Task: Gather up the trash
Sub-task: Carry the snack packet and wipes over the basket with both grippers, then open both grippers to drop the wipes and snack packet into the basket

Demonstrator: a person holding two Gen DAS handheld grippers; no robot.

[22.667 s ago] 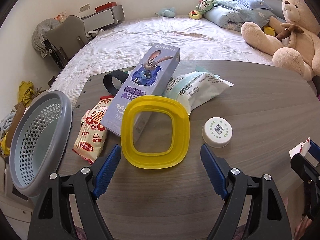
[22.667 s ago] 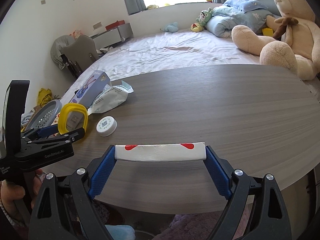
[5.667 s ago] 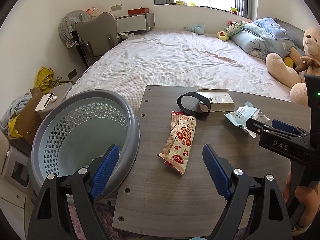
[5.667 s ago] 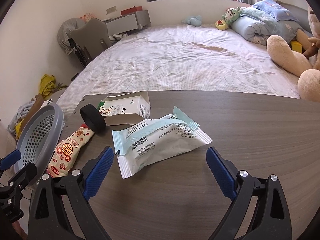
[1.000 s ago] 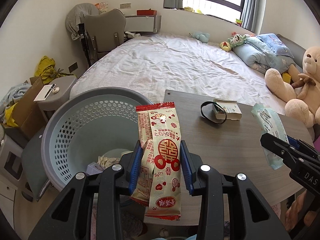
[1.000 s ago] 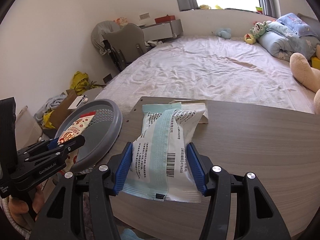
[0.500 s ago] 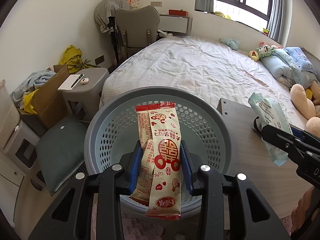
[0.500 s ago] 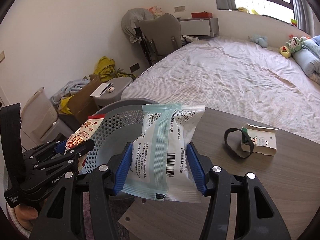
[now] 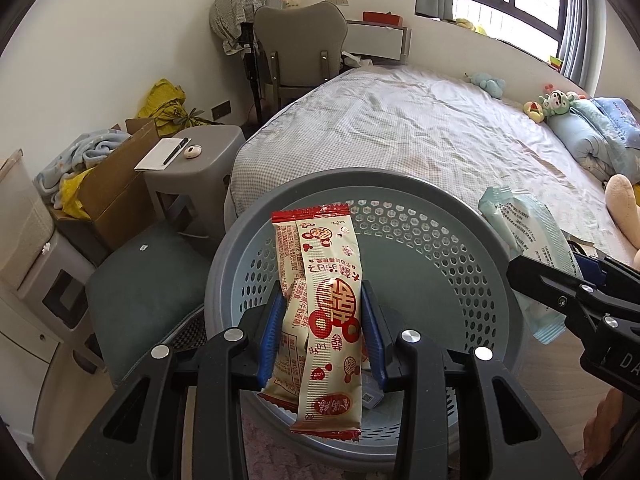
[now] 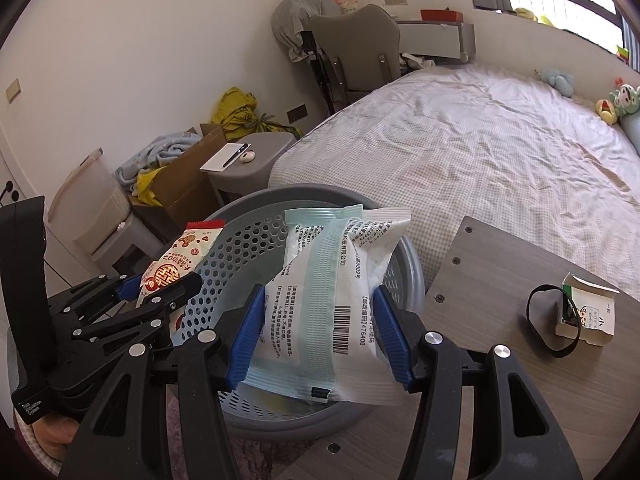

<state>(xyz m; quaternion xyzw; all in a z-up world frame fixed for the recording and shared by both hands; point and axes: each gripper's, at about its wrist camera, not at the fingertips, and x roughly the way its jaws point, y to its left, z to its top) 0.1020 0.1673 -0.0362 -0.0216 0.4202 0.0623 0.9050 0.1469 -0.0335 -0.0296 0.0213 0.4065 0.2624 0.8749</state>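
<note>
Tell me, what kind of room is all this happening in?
Most likely a lived-in bedroom, perhaps a child's. A large bed fills much of the view, soft toys lie near its pillows, and a grey chair stands at a small desk by the wall.

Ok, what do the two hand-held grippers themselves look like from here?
Both are black plastic frames with silver screw heads and ribbed blue pads on the fingers. The left hand-held gripper has white lettering on its body, too small to read in the right wrist view. The right hand-held gripper shows white letters "DA" at the left view's edge. No cables or sleeves show.
</note>
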